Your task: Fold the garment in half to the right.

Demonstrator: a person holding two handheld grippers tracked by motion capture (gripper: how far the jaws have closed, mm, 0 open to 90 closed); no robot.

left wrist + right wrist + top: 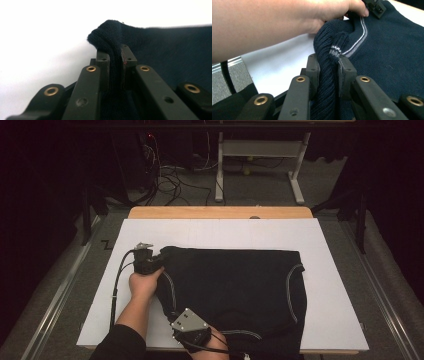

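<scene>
A dark navy knitted sweater (235, 285) with pale trim lines lies flat on the white board (220, 232). My left gripper (152, 260) is at the sweater's far left corner, shut on a pinched fold of the knit (110, 42). My right gripper (187, 332) is at the near left edge, shut on a bunched ribbed fold (329, 50) that carries a grey stripe. In the right gripper view the person's left hand (287, 22) and forearm cross the top, above the sweater (392, 50).
The white board rests on a wooden table (220, 212). Metal rails (55, 300) run along both sides. Behind the table stand a white frame (260, 155) and loose cables (170, 180) on the floor. Bare board lies left and right of the sweater.
</scene>
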